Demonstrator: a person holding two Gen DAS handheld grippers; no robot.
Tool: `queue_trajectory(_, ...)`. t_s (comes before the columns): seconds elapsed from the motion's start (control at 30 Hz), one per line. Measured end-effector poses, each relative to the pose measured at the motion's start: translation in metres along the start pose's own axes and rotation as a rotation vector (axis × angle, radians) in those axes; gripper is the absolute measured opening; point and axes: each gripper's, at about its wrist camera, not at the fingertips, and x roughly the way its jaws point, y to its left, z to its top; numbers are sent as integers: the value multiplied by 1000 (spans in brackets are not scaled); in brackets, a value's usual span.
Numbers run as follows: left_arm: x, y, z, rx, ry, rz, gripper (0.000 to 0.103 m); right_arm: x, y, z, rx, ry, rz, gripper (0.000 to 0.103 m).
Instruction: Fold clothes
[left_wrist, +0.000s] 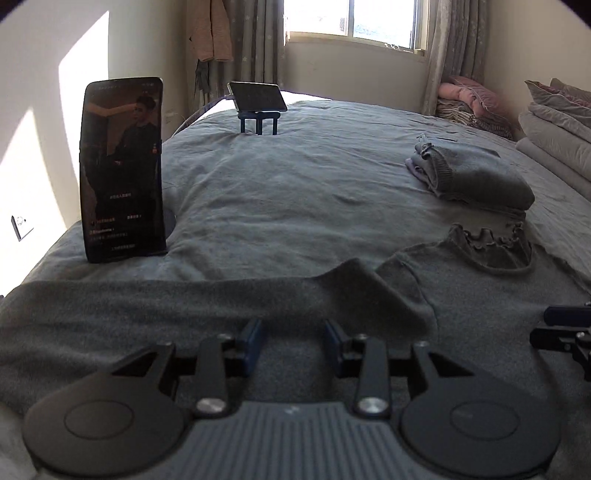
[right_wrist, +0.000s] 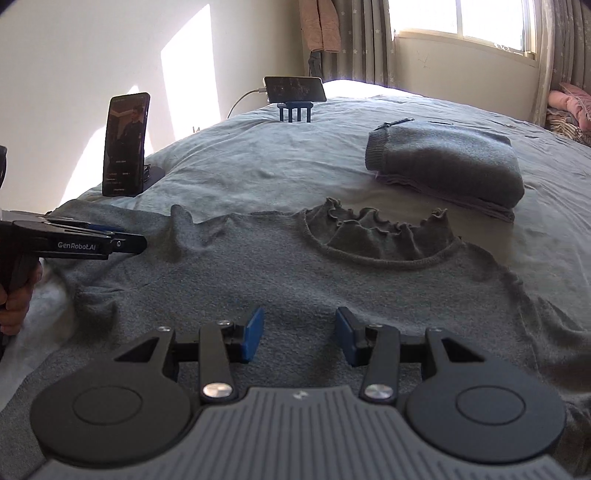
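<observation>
A grey sweater (right_wrist: 332, 280) with a ruffled collar (right_wrist: 380, 236) lies spread flat on the bed, collar away from me. In the left wrist view its sleeve (left_wrist: 184, 299) lies folded across the body of the sweater (left_wrist: 480, 288). My left gripper (left_wrist: 293, 332) hovers just behind that sleeve, open, with nothing pinched between its blue pads. My right gripper (right_wrist: 299, 328) stands open low over the sweater's middle, pads apart from the cloth. The left gripper (right_wrist: 110, 240) also shows at the left edge of the right wrist view, held by a hand (right_wrist: 14, 302).
A pile of folded grey clothes (right_wrist: 447, 162) sits beyond the collar to the right. An upright phone (left_wrist: 122, 170) stands at the bed's left edge, and a second phone (left_wrist: 258, 98) rests on a blue stand at the far side. Pillows (left_wrist: 554, 125) are stacked at the right.
</observation>
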Motion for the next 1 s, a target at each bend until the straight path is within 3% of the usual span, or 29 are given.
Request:
queue_trajectory(0.17, 3, 11, 21, -92, 29, 77, 37, 30, -17, 19, 21, -1, -29, 47)
queue_trajectory(0.27, -2, 2, 28, -114, 42, 74, 38, 41, -20, 30, 15, -3, -61, 47)
queue_trajectory(0.5, -31, -66, 38, -19, -2, -73, 48, -4, -35, 20, -53, 17, -117, 47)
queue_trajectory(0.7, -35, -127, 34, -13, 41, -273, 48, -68, -76, 9, -48, 57, -215, 47)
queue_trajectory(0.87, -27, -175, 18, 30, 83, -349, 48, -119, -112, -7, -32, 102, -274, 48)
queue_trajectory(1.0, -24, -210, 3, 77, 106, -392, 48, -141, -130, -27, 0, 164, -253, 47)
